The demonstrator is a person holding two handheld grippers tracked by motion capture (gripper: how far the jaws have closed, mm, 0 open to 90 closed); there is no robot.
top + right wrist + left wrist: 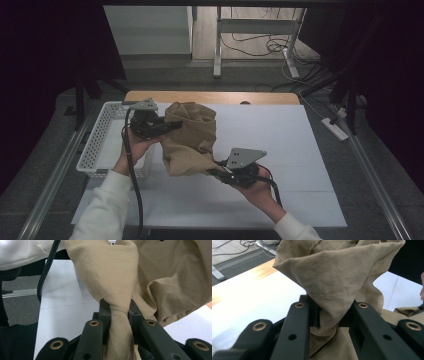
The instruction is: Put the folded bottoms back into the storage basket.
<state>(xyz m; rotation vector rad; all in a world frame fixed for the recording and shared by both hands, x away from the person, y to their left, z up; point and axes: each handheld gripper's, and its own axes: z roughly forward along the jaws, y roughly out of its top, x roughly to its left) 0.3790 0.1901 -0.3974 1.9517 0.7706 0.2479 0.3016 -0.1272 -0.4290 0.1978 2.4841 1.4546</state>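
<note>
Right hand-held gripper [117, 312]: clamped on a bunched fold of one crumpled tan cloth garment [190, 140], raised over white bench [280, 135]. Left hand-held gripper [329, 315]: pinching another fold. One white perforated plastic basket [97, 137] at bench's left; contents not discernible.

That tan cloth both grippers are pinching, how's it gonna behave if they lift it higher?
The tan cloth probably stays floppy: it bunches and sags between the left gripper and right gripper. It looks light. Pinched into narrow wads, it seems unlikely to slip.
</note>
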